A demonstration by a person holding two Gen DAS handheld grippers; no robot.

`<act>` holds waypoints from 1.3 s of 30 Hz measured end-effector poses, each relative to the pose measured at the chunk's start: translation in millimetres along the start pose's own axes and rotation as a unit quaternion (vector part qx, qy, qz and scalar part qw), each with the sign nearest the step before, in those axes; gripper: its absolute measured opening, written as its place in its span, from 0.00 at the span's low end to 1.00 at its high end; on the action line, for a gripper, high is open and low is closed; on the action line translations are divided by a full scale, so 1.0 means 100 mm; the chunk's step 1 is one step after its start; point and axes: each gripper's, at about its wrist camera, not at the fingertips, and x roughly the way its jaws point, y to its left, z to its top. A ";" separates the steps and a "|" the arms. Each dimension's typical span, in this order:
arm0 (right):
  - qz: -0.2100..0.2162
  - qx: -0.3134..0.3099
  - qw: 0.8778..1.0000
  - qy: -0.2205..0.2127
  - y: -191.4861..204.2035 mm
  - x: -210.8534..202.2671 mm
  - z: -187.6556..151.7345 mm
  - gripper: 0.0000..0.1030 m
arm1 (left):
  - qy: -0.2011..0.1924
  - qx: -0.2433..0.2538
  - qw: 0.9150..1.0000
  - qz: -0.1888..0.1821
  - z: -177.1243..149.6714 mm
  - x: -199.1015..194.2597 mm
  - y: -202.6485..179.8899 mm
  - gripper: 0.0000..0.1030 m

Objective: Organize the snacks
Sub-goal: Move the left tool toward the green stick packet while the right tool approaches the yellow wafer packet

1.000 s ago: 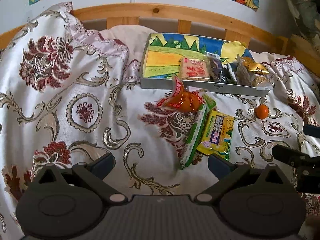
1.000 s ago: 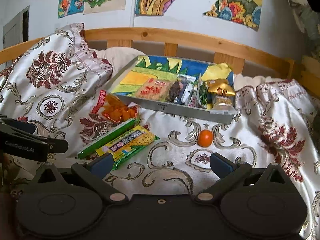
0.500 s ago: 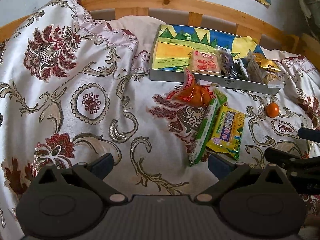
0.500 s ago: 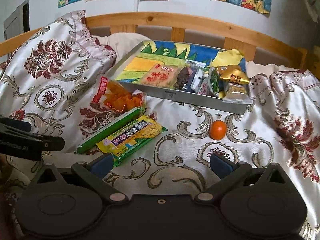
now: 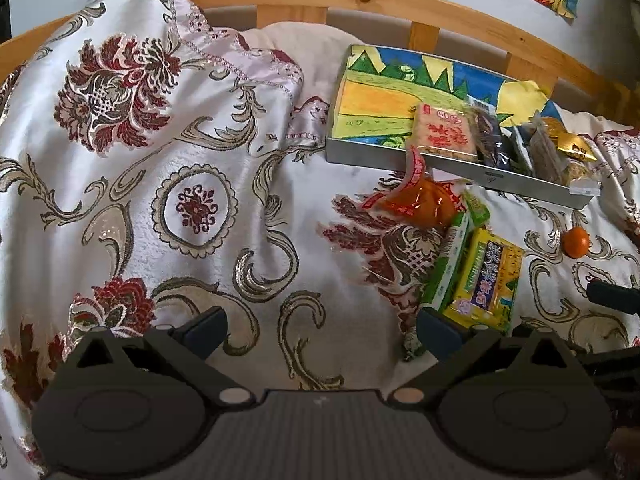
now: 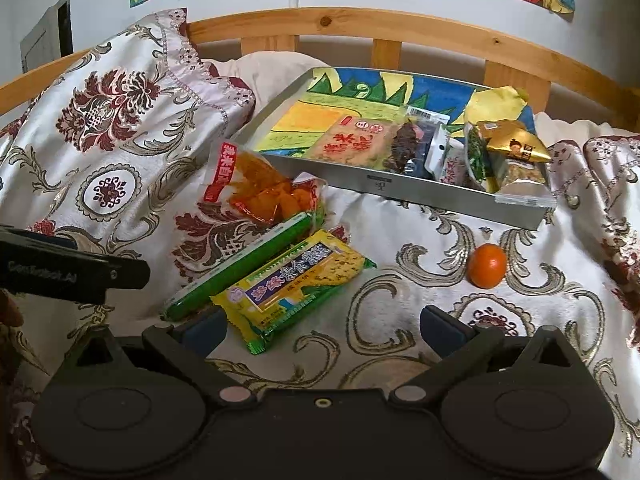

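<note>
Both cameras sat low on their grippers and looked forward between spread fingers, across a patterned bedspread toward a wooden headboard and a wall. The left view looked from the left, with the tray far off to its upper right and mostly cloth ahead. The right view sat nearer the snacks, with the tray ahead. Both views took in the tray, the yellow packet, the orange and the headboard.
</note>
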 end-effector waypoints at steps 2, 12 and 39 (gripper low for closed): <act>0.004 -0.003 1.000 0.001 0.01 0.03 -0.01 0.99 | 0.004 -0.002 1.000 -0.001 0.01 0.03 -0.01 0.99; 0.005 -0.007 1.000 0.017 0.04 0.25 -0.03 0.99 | 0.025 -0.006 1.000 -0.012 0.13 0.18 -0.07 0.99; -0.117 0.023 0.993 -0.018 -0.15 0.11 -0.05 0.99 | 0.024 0.060 0.998 -0.026 0.14 0.23 -0.19 0.99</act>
